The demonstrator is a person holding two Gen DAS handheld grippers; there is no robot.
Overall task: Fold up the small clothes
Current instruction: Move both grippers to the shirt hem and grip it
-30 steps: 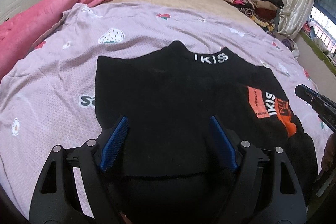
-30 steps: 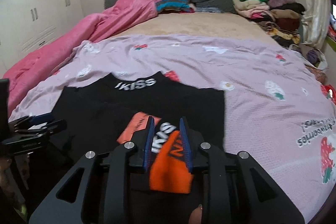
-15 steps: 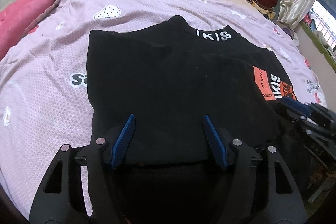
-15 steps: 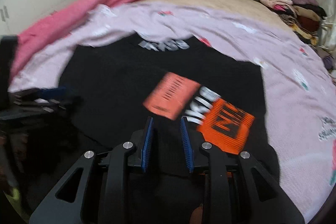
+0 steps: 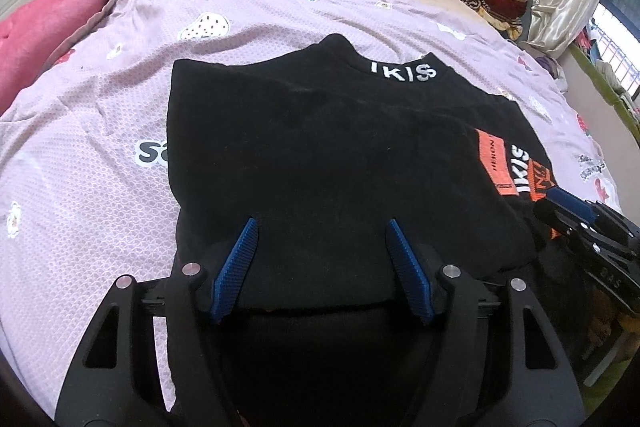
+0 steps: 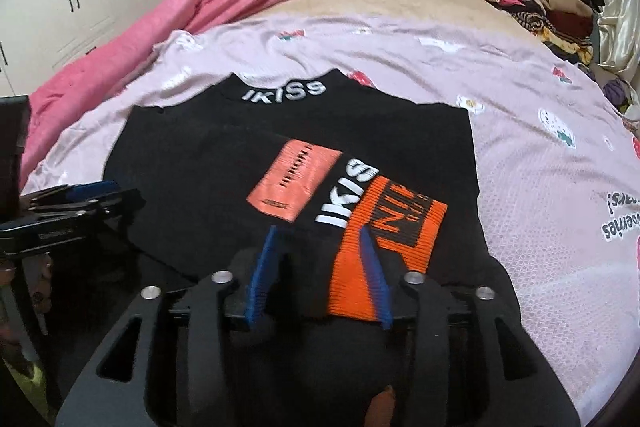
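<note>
the right gripper [image 6: 320,267] has just been opening, letting go of the orange cuff [image 6: 384,247] at 6 o'clock on the black sweater [image 5: 320,155]. the left gripper [image 5: 320,259] is open and holds nothing. pulling back could snag the cuff (undoing the fold).

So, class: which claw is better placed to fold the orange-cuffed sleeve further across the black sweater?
Probably the right claw: its jaws, just opened, straddle the orange cuff. The left claw sits over the black sweater's hem.
</note>
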